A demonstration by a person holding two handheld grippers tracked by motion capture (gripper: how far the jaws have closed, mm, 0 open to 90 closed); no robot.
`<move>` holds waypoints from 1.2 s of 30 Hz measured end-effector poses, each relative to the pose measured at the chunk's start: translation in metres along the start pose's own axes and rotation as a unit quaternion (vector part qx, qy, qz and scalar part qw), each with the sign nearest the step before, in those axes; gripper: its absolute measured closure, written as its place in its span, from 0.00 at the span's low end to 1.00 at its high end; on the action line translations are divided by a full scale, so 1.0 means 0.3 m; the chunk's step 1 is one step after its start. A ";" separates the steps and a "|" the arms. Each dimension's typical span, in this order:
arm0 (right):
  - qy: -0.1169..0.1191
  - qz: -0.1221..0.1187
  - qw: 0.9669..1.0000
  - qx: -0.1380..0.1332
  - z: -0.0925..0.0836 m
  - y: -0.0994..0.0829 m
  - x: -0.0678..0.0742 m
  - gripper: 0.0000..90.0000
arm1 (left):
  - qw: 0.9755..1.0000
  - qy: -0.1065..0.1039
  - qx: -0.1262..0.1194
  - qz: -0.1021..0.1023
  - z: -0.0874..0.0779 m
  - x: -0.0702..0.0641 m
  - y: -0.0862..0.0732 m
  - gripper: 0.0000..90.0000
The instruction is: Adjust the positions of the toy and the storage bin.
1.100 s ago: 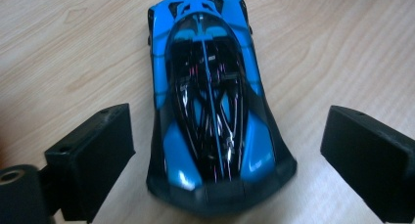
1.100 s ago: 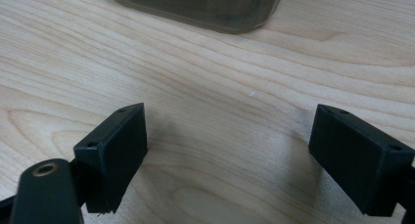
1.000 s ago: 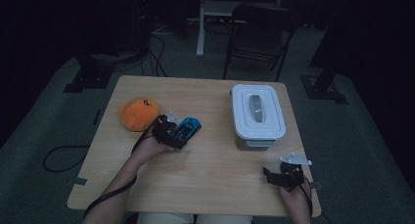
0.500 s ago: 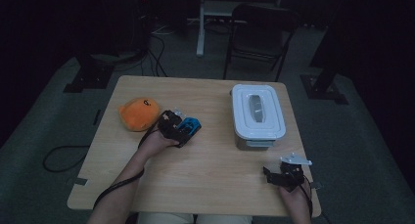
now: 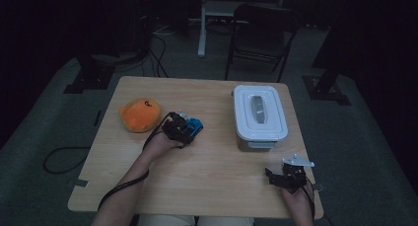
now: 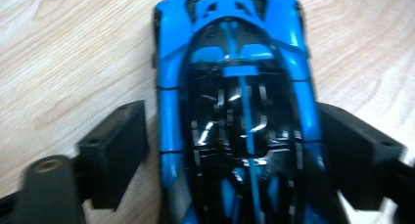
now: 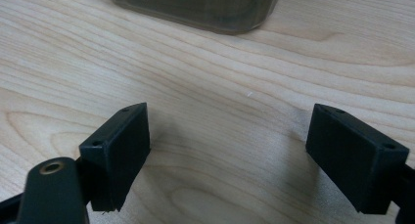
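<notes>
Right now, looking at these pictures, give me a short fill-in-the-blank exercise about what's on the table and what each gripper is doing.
1. The left gripper has its open jaws on either side of a toy car coloured ____.
2. The right gripper is open over bare ____.
3. The white box has its lid ____.
4. The plush toy left of the car is ____.

Missing words: blue; table; on; orange

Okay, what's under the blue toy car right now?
The blue toy car lies on bare wooden table, between the left gripper's open jaws. The wood directly beneath its body is covered, so anything there is hidden.
</notes>
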State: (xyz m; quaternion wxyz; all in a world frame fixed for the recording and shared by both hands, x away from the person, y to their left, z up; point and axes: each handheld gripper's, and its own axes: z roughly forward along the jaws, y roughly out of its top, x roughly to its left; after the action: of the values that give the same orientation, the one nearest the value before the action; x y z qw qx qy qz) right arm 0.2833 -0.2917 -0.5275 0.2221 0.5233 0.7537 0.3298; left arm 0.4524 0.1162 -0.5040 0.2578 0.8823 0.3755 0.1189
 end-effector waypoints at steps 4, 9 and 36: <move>0.000 0.000 1.000 0.000 0.000 0.000 0.000 0.18 | 1.000 0.008 0.001 0.006 -0.004 -0.012 0.005 0.29; 0.000 0.000 1.000 0.000 0.000 0.000 0.000 0.18 | 1.000 0.002 -0.002 0.006 -0.014 -0.004 -0.002 0.29; -0.001 0.001 1.000 0.000 0.000 0.000 -0.001 0.18 | 0.997 -0.016 -0.017 0.080 -0.280 -0.109 -0.182 0.29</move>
State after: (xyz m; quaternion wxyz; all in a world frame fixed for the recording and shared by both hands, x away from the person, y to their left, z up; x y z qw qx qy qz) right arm 0.2834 -0.2919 -0.5274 0.2225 0.5248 0.7529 0.3290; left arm 0.3633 0.1552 -0.4637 0.2688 0.9064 0.2979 0.1317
